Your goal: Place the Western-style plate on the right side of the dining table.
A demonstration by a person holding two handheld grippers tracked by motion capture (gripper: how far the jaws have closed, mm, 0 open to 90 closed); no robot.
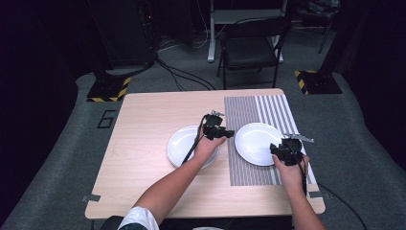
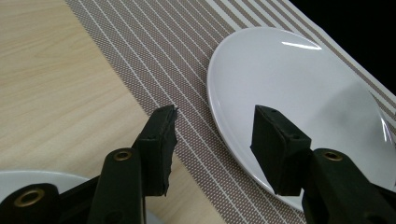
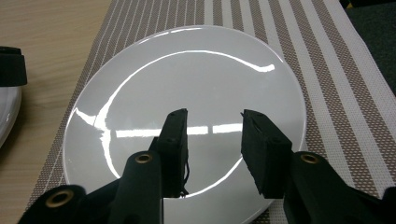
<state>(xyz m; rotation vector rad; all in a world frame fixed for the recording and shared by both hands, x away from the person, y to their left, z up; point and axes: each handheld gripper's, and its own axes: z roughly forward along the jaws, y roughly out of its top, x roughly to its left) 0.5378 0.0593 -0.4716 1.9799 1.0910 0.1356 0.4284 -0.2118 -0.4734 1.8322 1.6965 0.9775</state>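
- High view: a wooden table (image 1: 143, 158) carries a striped placemat (image 1: 268, 108) on its right half. 2 white plates lie side by side. The right plate (image 1: 256, 143) sits on the placemat; the left plate (image 1: 181, 143) sits on bare wood at 9 o'clock from it.
- High view: the left hand (image 1: 207, 146) holds the left gripper (image 1: 229, 133) over the 3 o'clock edge of the left plate, its tip pointing toward the right plate. The right hand (image 1: 287, 167) holds the right gripper (image 1: 274, 149) at the 5 o'clock rim of the right plate. From here it is too small to tell how either pair of jaws stands.
- Left gripper view: the 2 black jaws are spread wide with nothing between them. One hangs over the placemat's (image 2: 154, 60) edge near the wood, the other over the right plate's (image 2: 299, 88) rim. A sliver of the left plate (image 2: 60, 179) shows at 7 o'clock.
- Right gripper view: the jaws are spread, holding nothing, above the near part of the right plate (image 3: 187, 79), which rests on the placemat (image 3: 345, 88). At 9 o'clock are the edge of the left plate (image 3: 7, 109) and a black part of the left gripper (image 3: 11, 65); whether they touch cannot be told.
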